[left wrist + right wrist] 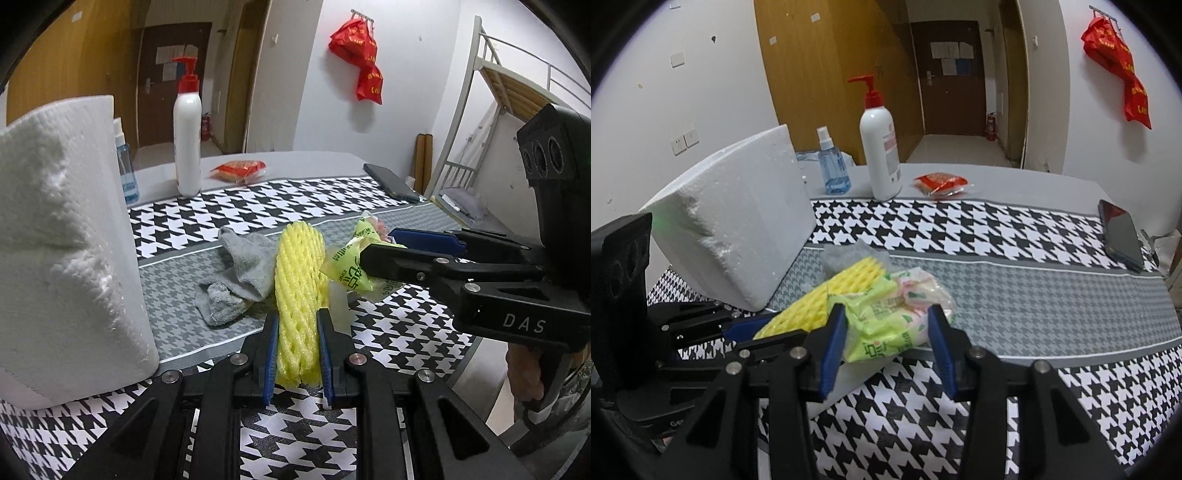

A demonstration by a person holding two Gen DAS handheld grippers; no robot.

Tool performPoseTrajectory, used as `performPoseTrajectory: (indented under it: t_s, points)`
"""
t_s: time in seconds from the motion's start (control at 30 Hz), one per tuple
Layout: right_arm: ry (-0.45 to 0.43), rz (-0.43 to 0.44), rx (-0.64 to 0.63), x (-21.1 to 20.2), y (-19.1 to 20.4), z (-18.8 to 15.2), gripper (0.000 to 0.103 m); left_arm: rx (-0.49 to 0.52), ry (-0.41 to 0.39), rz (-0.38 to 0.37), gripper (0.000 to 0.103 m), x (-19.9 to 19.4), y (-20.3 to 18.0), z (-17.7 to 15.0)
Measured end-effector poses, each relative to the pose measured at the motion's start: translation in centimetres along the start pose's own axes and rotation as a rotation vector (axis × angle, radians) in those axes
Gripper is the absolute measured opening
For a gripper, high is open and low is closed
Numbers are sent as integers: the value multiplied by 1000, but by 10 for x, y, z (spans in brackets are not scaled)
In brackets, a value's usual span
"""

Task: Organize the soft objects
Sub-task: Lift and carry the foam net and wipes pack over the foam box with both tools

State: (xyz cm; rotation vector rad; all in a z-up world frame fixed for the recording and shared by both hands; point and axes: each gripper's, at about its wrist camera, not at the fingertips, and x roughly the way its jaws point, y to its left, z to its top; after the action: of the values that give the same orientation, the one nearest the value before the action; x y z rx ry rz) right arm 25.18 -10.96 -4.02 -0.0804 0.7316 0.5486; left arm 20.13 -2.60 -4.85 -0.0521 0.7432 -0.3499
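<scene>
Left gripper (297, 354) clenched on our yellow foam fruit net (298, 295), right gripper (886, 345) clamping the green tissue pack (886, 325), both above the houndstooth cloth (997, 236); pickup step, we judge; next, carry both to one spot.

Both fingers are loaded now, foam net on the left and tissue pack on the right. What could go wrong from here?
1. The left gripper pinches only the near end of the yellow foam net; the long free end could flop or slip out.
2. The right gripper squeezes a slick green tissue pack that bulges between the fingers, so it might squirt loose.
3. The two loads sit almost touching, and the white foam block stands close by the left gripper; a careless swing could tangle them or hit it.
</scene>
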Motion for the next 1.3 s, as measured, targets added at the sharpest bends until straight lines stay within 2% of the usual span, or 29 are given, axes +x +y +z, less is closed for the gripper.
performPoseTrajectory:
  t_s: [1.3]
  points:
    - [-156,-18,-30,-63,26,3,49,76,-176,104,21,-63,-17,4]
